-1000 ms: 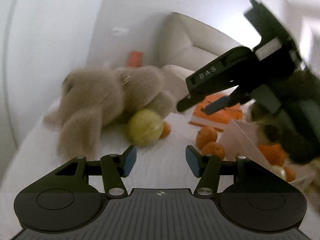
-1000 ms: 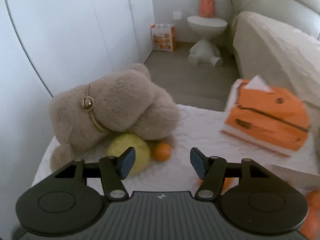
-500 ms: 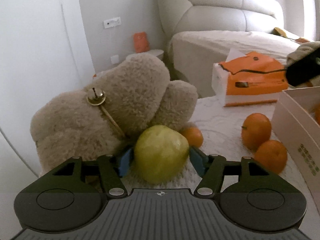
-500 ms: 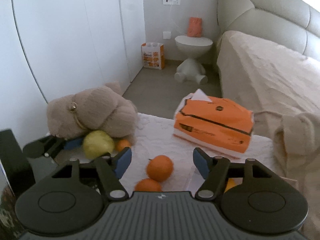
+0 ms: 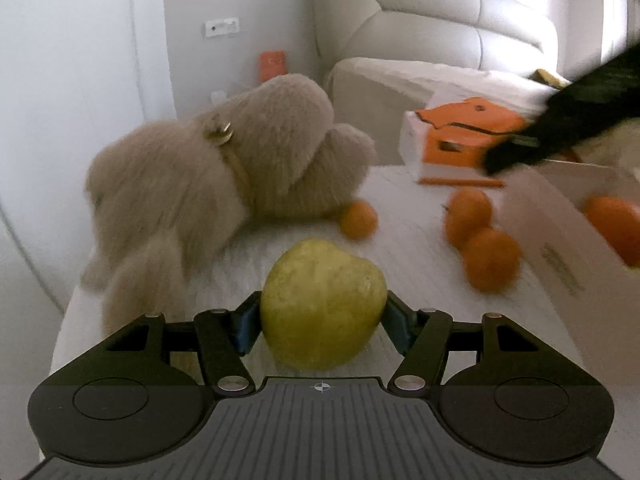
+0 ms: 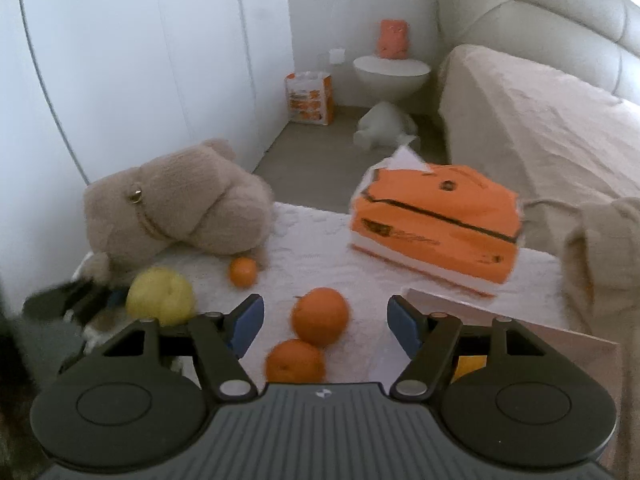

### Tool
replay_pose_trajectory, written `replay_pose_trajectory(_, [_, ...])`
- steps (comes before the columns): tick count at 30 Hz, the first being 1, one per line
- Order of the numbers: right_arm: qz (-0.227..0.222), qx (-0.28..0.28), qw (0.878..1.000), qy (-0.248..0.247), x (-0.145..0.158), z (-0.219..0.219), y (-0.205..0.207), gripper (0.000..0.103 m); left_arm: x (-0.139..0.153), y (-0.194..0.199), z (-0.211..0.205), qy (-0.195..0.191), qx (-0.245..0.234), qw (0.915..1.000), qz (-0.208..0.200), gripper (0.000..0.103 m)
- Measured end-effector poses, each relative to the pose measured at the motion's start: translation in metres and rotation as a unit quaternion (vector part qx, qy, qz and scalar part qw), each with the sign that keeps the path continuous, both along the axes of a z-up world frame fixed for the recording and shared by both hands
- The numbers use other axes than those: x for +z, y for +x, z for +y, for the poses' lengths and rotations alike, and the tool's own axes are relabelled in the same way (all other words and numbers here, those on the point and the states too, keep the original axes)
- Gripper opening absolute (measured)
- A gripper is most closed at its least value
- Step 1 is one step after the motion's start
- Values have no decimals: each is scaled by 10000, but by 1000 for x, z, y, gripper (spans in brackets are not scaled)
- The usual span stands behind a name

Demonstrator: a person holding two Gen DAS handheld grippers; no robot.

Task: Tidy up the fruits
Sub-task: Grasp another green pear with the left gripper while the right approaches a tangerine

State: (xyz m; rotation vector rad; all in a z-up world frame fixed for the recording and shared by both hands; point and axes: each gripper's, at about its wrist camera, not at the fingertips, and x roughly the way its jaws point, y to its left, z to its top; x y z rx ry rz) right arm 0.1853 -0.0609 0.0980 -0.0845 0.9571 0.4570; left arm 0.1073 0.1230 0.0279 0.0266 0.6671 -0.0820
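Observation:
My left gripper is shut on a yellow-green pear and holds it above the white table, away from the plush toy; the pear also shows in the right wrist view. A small orange lies by the plush toy. Two larger oranges lie next to a cardboard box that holds more oranges. My right gripper is open and empty, above the two oranges, with the box rim to its right.
A beige plush toy lies at the table's left. An orange tissue pack sits at the far right of the table. A bed, a white side table and a paper bag stand beyond. White cabinet doors run along the left.
My left gripper closed on the pear and drew it back and up from beside the plush toy. My right gripper pulled back and now hovers over the two oranges.

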Motion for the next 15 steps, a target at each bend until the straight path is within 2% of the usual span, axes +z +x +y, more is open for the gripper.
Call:
replay_pose_trajectory(1, [36,58,10000,26,-2,7,1,63,0,-12,2,-96,19,10000,10,68])
replay_pose_trajectory(3, [100,175,9998,40,-4,21,4,48,1,-38,8,-247,97,9996,-54,68])
replay_pose_trajectory(4, [142,237,9996,35,-7,29,7,46,1,-47,10,-296,134,9994,-101,68])
replay_pose_trajectory(9, [380,325,9987,79,-26,72,26,45,-9,-72,26,-612,368,9970,-299,68])
replay_pose_trajectory(12, [356,171,9989,-259,-45,93,38,45,-9,-70,35,-869,386,9950,-297,68])
replay_pose_trajectory(15, [635,50,9974,-326,-63,101,48,42,-10,-70,39,-1023,398,9934,-325,68])
